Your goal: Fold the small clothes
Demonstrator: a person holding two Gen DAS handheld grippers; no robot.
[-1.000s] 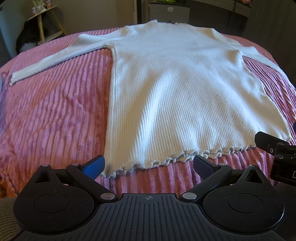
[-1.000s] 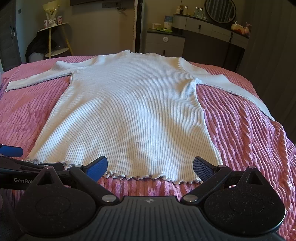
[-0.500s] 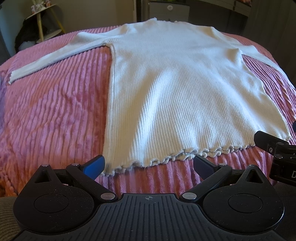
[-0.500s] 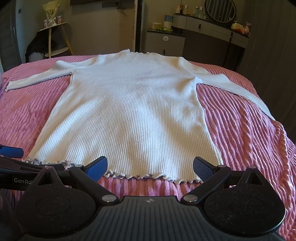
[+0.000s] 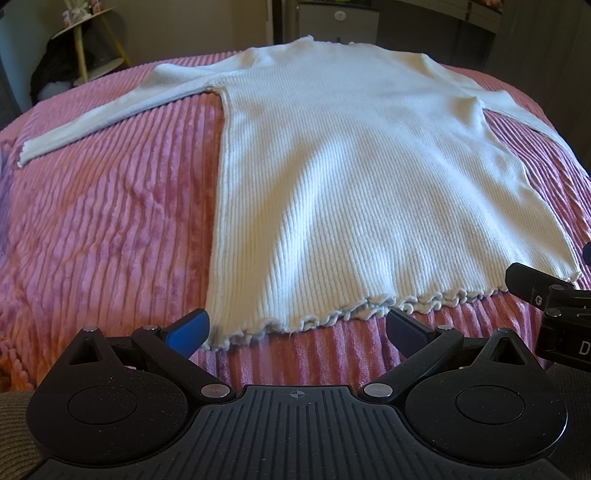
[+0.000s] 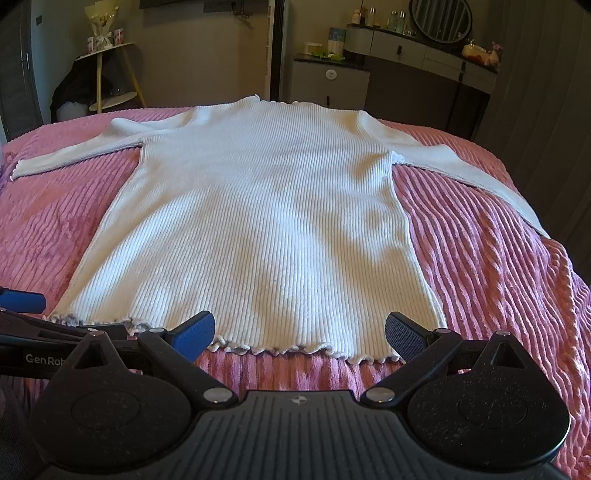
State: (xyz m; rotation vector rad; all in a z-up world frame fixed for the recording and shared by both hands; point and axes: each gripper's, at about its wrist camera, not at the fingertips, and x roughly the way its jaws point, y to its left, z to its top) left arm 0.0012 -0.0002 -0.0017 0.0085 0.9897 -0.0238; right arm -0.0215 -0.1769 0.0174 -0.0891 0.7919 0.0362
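Pink ribbed bedspread fills the left wrist view, with a white ribbed sweater spread flat on it, neck away from the tool and both sleeves stretched outward. The left gripper sits low at the frilled hem, its blue-padded fingers set wide apart and holding nothing; the sweater's near left corner lies just beside the left pad. The right gripper shows at the right edge, near the hem's other corner.

Seen from the right wrist, the same bedspread carries the sweater straight ahead of the tool. The right gripper has its fingers spread wide as well, empty, with the hem just ahead and between them. The left gripper reaches in from the left, beside the hem's corner. Beyond the bed stand a round side table, a dresser and an oval mirror.
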